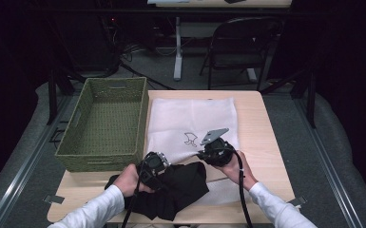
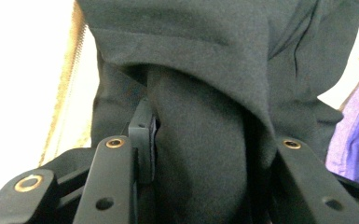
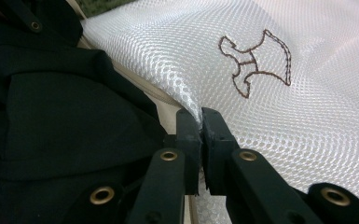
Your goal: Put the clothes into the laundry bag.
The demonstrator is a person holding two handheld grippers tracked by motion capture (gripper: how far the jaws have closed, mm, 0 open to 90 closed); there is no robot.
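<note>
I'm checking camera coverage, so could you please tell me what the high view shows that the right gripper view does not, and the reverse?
High view alone: the green woven basket at the table's left, the left gripper at the black garment, both sleeved forearms, and a chair on the floor beyond.

Right gripper view alone: the right gripper jaws pinching a fold of the white mesh bag, with the weave up close.

Shared: the bag, its stitched emblem, and the garment.
</note>
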